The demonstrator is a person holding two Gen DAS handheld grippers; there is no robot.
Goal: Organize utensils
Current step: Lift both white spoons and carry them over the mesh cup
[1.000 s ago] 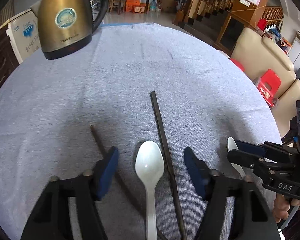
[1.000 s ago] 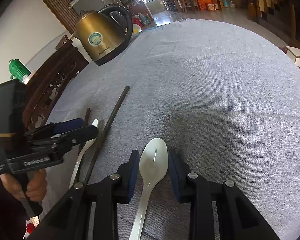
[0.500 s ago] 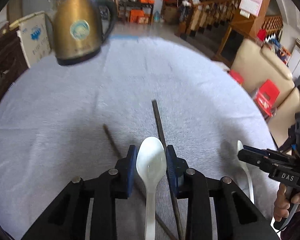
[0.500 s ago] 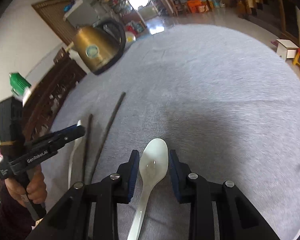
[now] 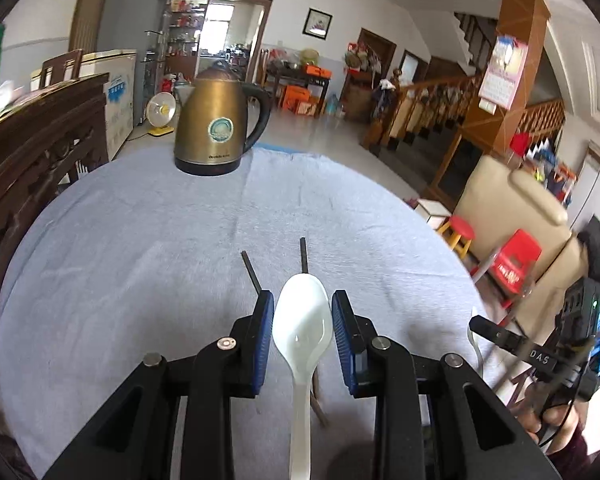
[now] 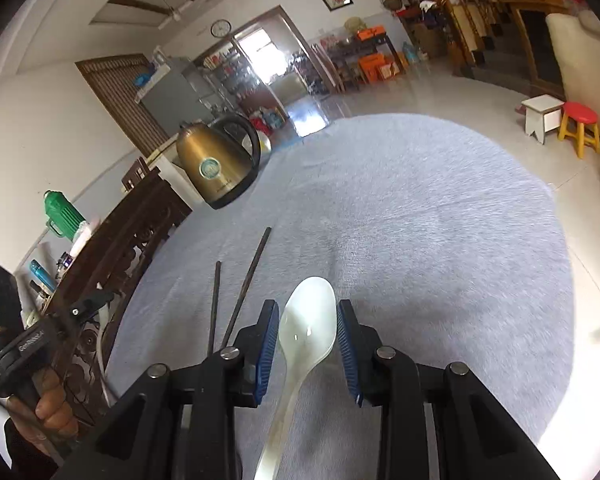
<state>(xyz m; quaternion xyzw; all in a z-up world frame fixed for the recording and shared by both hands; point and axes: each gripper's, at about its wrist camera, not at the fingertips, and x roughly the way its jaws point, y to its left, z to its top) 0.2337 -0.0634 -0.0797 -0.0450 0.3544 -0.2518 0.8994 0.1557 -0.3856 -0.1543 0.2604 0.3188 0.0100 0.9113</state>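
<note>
My left gripper (image 5: 303,328) is shut on a white ceramic spoon (image 5: 302,332) and holds it above the grey cloth, bowl forward. My right gripper (image 6: 308,334) is shut on a second white spoon (image 6: 306,334), also lifted. Two dark chopsticks (image 5: 304,256) lie side by side on the cloth ahead of the left gripper; in the right wrist view the chopsticks (image 6: 246,284) lie left of the right gripper. The right gripper shows at the right edge of the left wrist view (image 5: 476,326); the left gripper shows at the left of the right wrist view (image 6: 100,300).
A brass electric kettle (image 5: 216,120) stands at the far edge of the round table (image 5: 120,240), which is covered by a grey cloth. A dark carved wooden chair (image 6: 132,232) stands at the left. Red stools (image 5: 460,234) and a beige sofa (image 5: 512,200) are beyond the right edge.
My left gripper closed on its spoon and both grippers rose and tilted up, lifting the spoons off the cloth. The chopsticks stayed on the table.
</note>
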